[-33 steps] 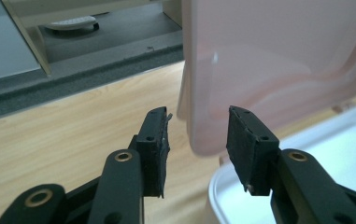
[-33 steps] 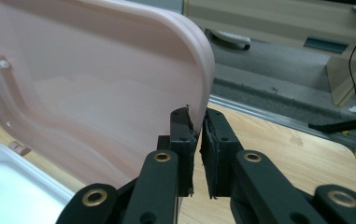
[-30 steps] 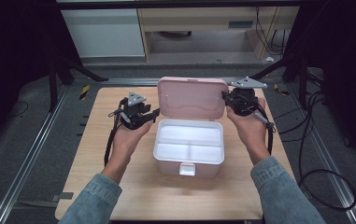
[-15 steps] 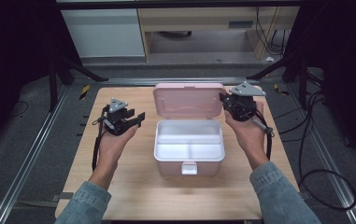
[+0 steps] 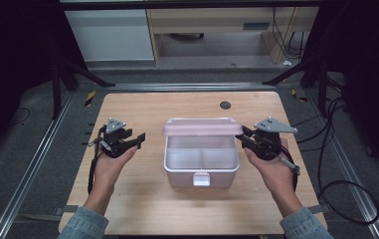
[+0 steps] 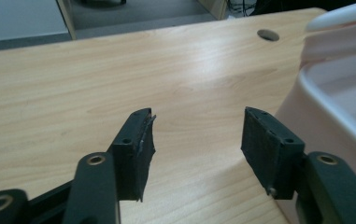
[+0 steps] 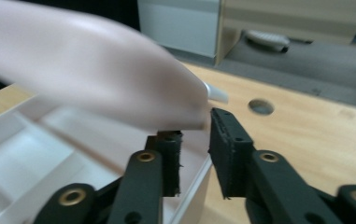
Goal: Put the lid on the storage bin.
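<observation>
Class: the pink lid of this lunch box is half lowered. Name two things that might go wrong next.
1. The pink lid is blurred beside the right gripper, whose jaws have just been opening; unheld, it may slam onto the white box.
2. The right gripper's jaws straddle the box's side wall, so the lid might trap them.

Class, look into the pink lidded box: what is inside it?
The box shows two white compartments with a divider between them, both bare as far as seen. The half-lowered pink lid covers the back strip of the inside, so that part cannot be checked.
</observation>
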A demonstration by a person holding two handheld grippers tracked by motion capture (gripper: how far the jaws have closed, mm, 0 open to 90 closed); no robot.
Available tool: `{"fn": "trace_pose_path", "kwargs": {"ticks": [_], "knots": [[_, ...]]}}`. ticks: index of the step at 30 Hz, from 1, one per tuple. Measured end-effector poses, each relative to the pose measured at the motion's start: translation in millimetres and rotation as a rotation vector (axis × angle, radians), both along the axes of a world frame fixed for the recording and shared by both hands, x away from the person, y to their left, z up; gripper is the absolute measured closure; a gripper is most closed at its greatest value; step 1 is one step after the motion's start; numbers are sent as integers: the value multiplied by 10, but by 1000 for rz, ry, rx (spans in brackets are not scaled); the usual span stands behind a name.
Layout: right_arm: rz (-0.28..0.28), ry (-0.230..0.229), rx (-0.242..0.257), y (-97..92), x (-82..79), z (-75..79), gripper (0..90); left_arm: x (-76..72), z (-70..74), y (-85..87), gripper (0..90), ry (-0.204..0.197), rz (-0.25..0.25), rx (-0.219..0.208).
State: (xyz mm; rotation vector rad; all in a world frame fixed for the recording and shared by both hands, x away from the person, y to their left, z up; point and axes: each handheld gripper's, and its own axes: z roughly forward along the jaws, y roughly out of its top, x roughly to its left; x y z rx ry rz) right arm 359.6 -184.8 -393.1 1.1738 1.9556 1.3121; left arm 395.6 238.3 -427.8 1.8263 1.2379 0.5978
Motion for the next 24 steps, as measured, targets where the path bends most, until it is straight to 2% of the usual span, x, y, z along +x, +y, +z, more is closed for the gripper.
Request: {"fn": "trace_pose_path", "kwargs": {"ticks": [5, 8, 10, 13, 16, 20, 22, 24], "knots": [[-2, 54, -11, -99, -115, -130, 588, 7, -80, 22, 377, 19, 10, 3], [-17, 79, -15, -190, -159, -199, 571, 13, -98, 29, 365, 16, 17, 5], [-23, 84, -12, -247, -200, -220, 552, 15, -100, 41, 350, 13, 21, 17], [-56, 71, -38, -349, -231, -234, 472, 39, -119, 55, 307, 10, 28, 40], [-104, 67, -44, -451, -188, -270, 399, 79, -160, 81, 244, 21, 37, 51], [-161, 69, -54, -584, -50, -381, 270, 125, -225, 134, 144, 31, 45, 86], [-184, 96, -47, -654, 49, -465, 213, 143, -260, 173, 116, 41, 49, 104], [-198, 115, -58, -699, 135, -552, 184, 168, -318, 231, 100, 53, 57, 102]]}}
